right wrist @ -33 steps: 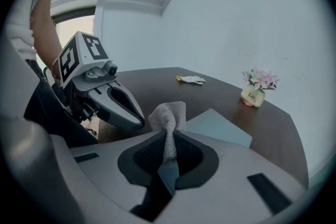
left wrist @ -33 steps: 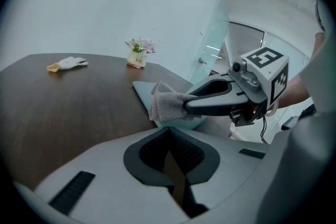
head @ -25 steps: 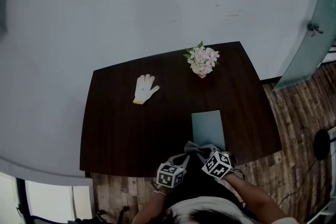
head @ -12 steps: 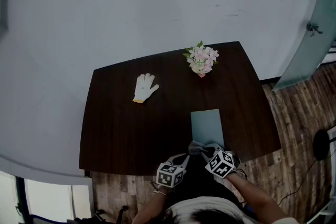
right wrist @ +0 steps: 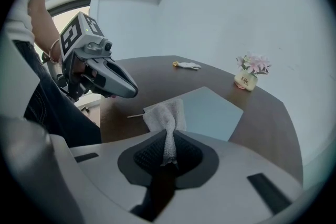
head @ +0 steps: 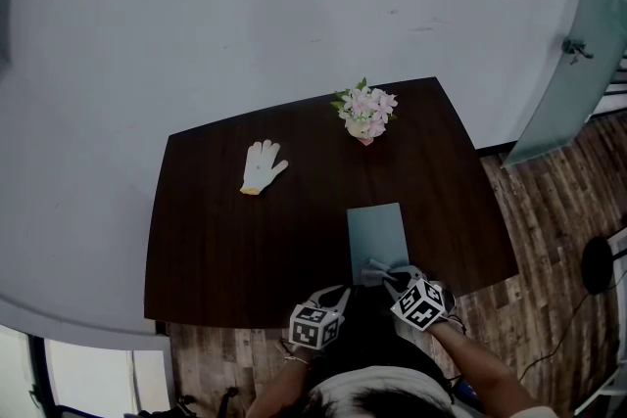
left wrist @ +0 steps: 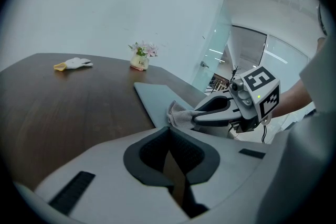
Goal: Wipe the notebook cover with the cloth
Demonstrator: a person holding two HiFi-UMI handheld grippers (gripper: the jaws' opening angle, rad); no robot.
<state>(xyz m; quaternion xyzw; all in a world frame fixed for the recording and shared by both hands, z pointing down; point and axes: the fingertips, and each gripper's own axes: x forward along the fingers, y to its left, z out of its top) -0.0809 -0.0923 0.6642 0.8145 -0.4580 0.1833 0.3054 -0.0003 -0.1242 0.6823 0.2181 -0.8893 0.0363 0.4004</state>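
- Right claw [head: 388,272], head view: it is sitting at the near end of the notebook [head: 377,228], pinching the cloth [head: 374,266], which is lying on the cover. Left claw [head: 344,290] is hovering just beside it, at the front edge of the table [head: 225,240].
- Room in the same view: the notebook is lying flat near the front right of the table. Bare wood is running left and ahead. The glove [head: 261,166] and flowers [head: 362,113] are sitting well apart at the back, so long strokes are looking unobstructed.
- Left gripper view: the left claw [left wrist: 170,157] is showing jaws drawn together with nothing between them. Right claw [left wrist: 197,117] is pressing the cloth [left wrist: 178,115] onto the notebook's [left wrist: 157,97] near corner.
- Right gripper view: the right claw [right wrist: 167,157] is clamping a twisted tail of cloth [right wrist: 165,115], and the loose end is fanning over the cover [right wrist: 210,113].
- Handling, my guess:
  - The cloth is looking soft and limp, likely bunching, so gripping near one end is leaving enough to wipe with.
  - The notebook is looking thin, light and smooth, probably sliding under a push.
  - Pinning a near corner with the left claw is seeming sensible.
  - Its near edge is lying close to the table edge, so pull strokes are risking dragging it off.
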